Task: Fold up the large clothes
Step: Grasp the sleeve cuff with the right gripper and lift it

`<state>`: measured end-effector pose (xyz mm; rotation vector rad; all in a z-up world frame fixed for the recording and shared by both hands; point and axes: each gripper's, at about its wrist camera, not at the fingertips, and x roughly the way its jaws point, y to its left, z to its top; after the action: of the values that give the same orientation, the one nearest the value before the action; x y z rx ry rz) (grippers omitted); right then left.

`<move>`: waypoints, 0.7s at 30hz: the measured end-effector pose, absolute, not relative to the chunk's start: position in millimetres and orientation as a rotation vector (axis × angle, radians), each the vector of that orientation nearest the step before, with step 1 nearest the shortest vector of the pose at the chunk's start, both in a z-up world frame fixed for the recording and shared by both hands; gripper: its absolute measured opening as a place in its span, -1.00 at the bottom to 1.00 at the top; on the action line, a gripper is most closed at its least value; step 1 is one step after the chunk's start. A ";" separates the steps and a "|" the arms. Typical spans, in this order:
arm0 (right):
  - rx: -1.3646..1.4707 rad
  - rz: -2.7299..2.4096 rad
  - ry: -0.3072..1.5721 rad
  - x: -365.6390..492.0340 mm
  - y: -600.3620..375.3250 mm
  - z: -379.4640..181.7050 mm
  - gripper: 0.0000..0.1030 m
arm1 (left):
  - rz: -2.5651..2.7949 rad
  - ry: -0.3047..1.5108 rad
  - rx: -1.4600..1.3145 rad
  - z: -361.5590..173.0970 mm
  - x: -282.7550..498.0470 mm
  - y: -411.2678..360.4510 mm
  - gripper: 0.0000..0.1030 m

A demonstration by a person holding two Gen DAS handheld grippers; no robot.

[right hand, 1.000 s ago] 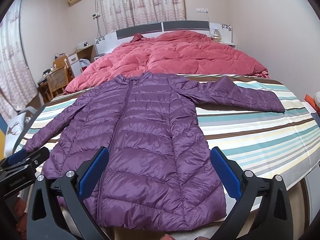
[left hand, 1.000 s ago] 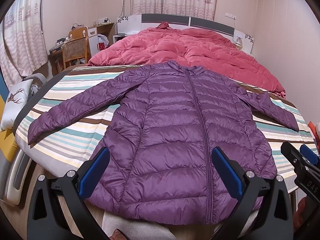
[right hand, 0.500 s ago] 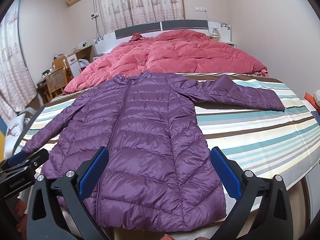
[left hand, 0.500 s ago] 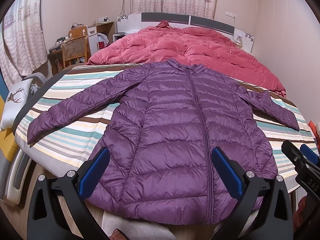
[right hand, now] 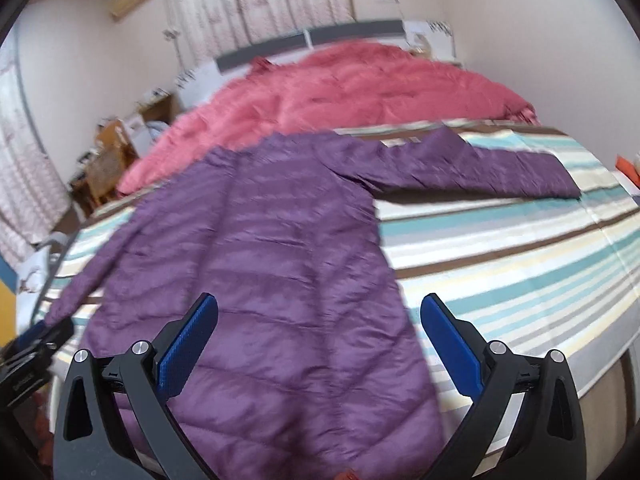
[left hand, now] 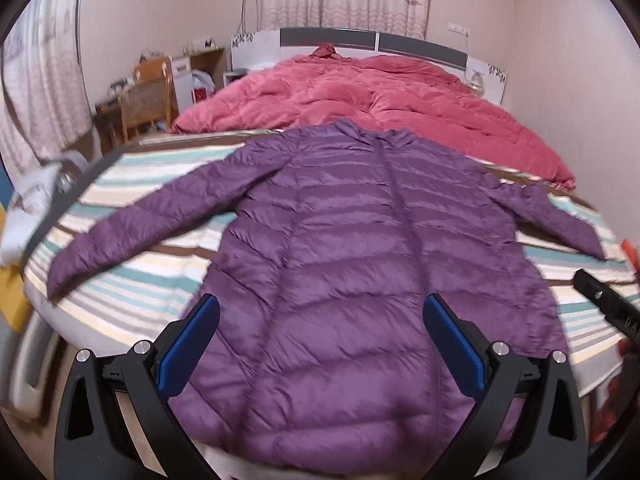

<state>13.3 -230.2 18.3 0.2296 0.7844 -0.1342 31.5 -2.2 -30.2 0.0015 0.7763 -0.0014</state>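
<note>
Both views were smeared by blur, the right wrist view worst, so the desk clutter and wicker-backed chair [left hand: 146, 102] at the left wall were hard to make out. The hem of the purple quilted down jacket [left hand: 360, 264] was hidden behind the gripper frames. The jacket lay flat, front up and zipped, on the striped bedsheet [right hand: 520, 264], both sleeves spread outward, its shiny shell stitched in puffy chevron bands. Behind it a rumpled red duvet [left hand: 380, 100] covered the far half of the bed. The left gripper [left hand: 320, 332] hung above the jacket's lower part, its blue ribbed pads wide apart and holding nothing. The right gripper [right hand: 318, 332] was likewise spread wide and empty, above the jacket's right edge.
</note>
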 end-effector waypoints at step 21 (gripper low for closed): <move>0.745 -0.496 0.772 110.8 -499.7 -54.5 0.23 | 0.154 0.861 -0.040 -85.4 188.4 49.1 0.96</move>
<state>110.8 -499.7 -54.5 0.7447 0.7718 -0.4957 188.4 49.1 -85.4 -0.0401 0.8607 0.1545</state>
